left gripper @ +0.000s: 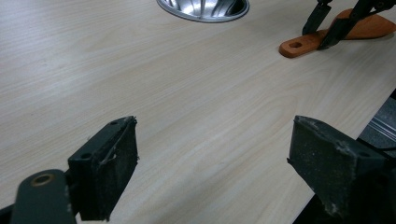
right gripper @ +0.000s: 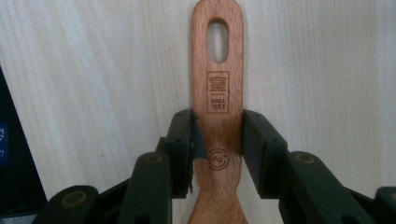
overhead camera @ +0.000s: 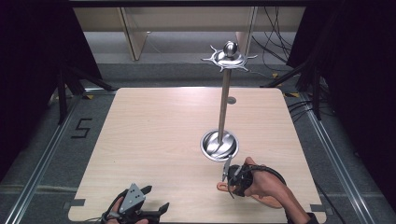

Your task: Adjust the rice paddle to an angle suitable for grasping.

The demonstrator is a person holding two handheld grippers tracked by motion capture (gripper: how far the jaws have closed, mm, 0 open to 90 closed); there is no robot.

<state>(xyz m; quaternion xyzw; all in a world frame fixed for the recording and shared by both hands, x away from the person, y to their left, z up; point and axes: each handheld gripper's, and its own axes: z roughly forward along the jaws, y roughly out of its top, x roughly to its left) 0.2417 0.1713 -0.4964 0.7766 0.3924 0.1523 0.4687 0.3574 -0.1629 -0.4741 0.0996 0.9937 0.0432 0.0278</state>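
right claw [right gripper: 217,140] straddles wooden spatula [right gripper: 218,93] handle.

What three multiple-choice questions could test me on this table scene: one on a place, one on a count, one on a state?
1. Where does the brown wooden spatula lie?
A. beside the steel stand's round base
B. hung on the stand's top
C. on the floor

2. How many holes pierce its handle?
A. none
B. one
C. three

3. How does the left gripper stand?
A. open, holding nothing
B. shut on the spatula
C. shut on the stand

Key: 1 A, flat on the light wooden table; 2 B, one oval slot; 3 A, jaws wide over bare wood.
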